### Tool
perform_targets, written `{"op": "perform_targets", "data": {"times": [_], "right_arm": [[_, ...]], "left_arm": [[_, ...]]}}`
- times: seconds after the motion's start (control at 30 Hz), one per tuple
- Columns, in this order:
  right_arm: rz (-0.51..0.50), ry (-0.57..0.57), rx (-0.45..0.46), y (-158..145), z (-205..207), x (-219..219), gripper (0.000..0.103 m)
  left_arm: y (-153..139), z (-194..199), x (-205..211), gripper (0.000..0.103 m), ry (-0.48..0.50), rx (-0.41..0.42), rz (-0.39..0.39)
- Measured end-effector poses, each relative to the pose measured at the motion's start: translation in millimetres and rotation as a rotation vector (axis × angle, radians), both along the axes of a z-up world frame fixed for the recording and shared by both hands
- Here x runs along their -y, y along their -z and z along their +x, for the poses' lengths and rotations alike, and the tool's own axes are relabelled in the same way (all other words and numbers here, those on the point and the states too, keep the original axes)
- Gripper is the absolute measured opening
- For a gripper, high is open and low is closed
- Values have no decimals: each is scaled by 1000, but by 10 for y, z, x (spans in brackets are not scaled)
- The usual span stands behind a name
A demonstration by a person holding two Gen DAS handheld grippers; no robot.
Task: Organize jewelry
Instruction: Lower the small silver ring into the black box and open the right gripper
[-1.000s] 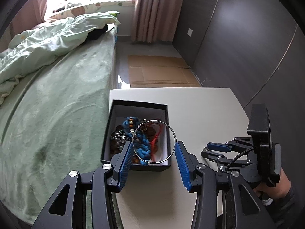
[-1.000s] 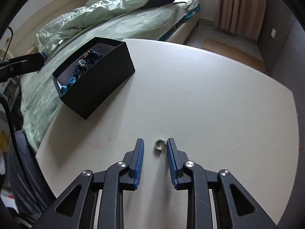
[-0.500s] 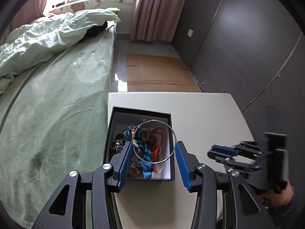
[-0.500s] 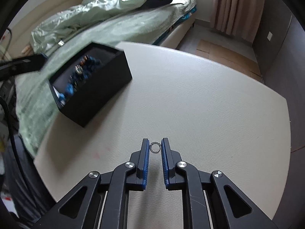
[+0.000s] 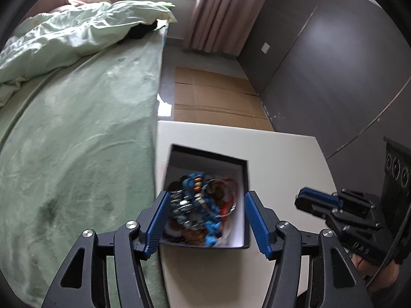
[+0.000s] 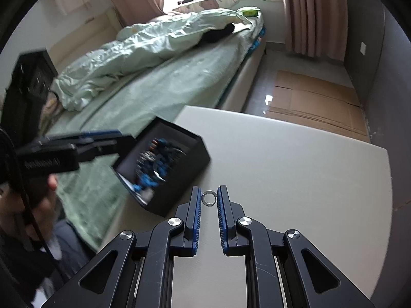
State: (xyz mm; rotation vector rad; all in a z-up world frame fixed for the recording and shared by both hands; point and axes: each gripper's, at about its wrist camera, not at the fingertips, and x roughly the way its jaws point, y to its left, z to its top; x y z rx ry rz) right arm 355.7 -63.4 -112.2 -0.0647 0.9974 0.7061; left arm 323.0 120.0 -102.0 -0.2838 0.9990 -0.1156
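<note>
Black and open-topped, one jewelry box sits on the pale bench in the left wrist view, at about 12 o'clock from the left hand-held gripper. That gripper's two blue-padded fingers stand wide apart, flanking the near end of the box and holding nothing. Inside lies a blurred tangle: blue braided cord, brown beads, red cord, silvery pieces; the separate items cannot be counted. The right hand-held gripper shows at 3 o'clock, with embossed characters on its body that are too unclear to read. One green bed fills the 9 o'clock side.

In the right wrist view, the right hand-held gripper is narrowed onto one small silver ring, pinched between its pad tips above the bench. The box is at 10 o'clock, just beside the fingers. The left hand-held gripper reaches over it from 9 o'clock; white lettering on its body is blurred, unreadable.
</note>
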Motion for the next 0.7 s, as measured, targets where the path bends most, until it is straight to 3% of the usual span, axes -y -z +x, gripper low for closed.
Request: {"op": "perform_targets", "data": {"times": [0.27, 0.5, 0.57, 0.6, 0.63, 0.7], "right_arm": [[53, -32, -12, -64, 65, -390, 14], [64, -25, -45, -62, 169, -622, 15], [59, -4, -65, -50, 197, -621, 37], [63, 10, -64, -58, 201, -600, 62], [73, 27, -55, -73, 193, -559, 69], [93, 41, -60, -86, 180, -478, 69]], "left_arm": [[-60, -201, -273, 65, -44, 24, 25], [-153, -347, -463, 87, -88, 73, 20], [-174, -360, -482, 91, -92, 81, 17], [-185, -369, -490, 93, -89, 87, 8], [-191, -374, -491, 95, -85, 90, -2], [-200, -382, -483, 97, -86, 93, -15]]}}
